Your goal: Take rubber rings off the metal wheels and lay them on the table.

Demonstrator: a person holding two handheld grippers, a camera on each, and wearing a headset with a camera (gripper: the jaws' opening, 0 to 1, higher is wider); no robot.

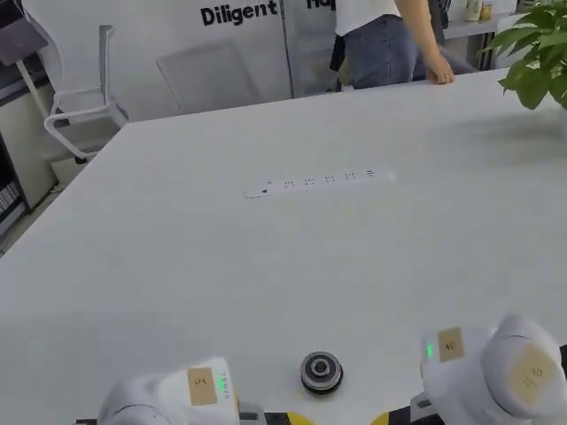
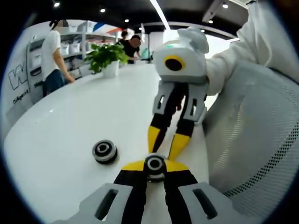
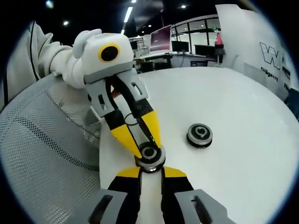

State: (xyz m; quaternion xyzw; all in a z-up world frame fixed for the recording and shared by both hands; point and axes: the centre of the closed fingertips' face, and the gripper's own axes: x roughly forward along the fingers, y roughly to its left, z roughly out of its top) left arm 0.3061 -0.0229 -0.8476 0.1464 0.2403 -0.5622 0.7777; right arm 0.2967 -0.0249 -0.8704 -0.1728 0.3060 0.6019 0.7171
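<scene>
One wheel (image 2: 154,165) between left gripper (image 2: 155,164) and right gripper (image 2: 162,154) (right's hold unclear).

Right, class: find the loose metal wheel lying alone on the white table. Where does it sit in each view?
Head view: loose wheel at the bottom edge, just right of centre.
Left gripper view: lower left, left of the held wheel.
Right gripper view: right of centre, right of the held wheel.
Shared landmark: the wall lettering.
</scene>
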